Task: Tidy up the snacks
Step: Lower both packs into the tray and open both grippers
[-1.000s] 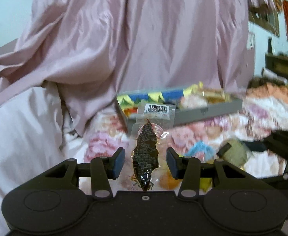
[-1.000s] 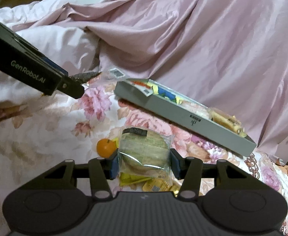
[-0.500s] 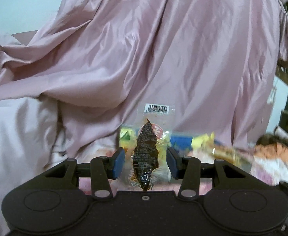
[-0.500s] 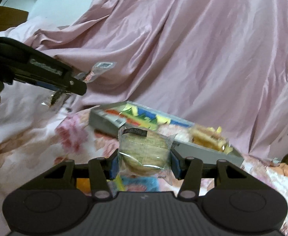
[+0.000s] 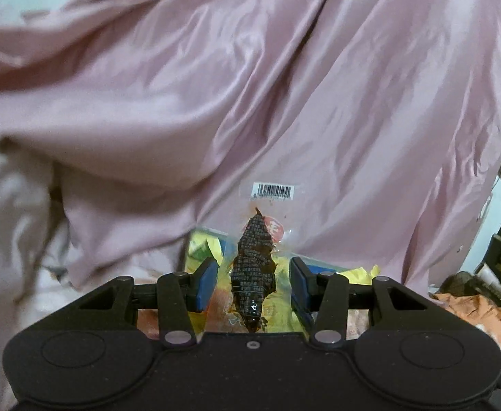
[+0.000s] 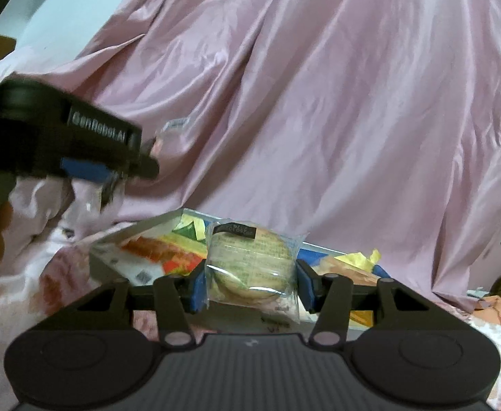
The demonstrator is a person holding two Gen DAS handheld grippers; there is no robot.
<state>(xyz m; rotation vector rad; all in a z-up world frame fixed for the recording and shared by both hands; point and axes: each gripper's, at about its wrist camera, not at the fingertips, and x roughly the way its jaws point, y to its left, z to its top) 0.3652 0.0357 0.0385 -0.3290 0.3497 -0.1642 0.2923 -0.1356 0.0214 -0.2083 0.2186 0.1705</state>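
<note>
My left gripper [image 5: 252,282] is shut on a clear packet with a dark brown snack [image 5: 253,269] and a barcode label, held upright in the air. My right gripper [image 6: 250,282] is shut on a clear-wrapped round pastry [image 6: 250,263]. A grey tray [image 6: 113,257] holding several colourful snack packets lies on the bed just beyond the right gripper; part of it shows behind the left gripper's fingers [image 5: 206,248]. The left gripper with its packet also shows at the left of the right wrist view [image 6: 113,171], above the tray's left end.
A large pink satin sheet [image 6: 302,102] hangs behind the tray and fills the background. The floral bedspread [image 6: 62,281] lies below. Orange cloth [image 5: 473,311] and dark furniture sit at the far right.
Both grippers have risen from the bedspread with their snacks and come closer to the tray. The loose snacks on the bed have dropped out of view.
</note>
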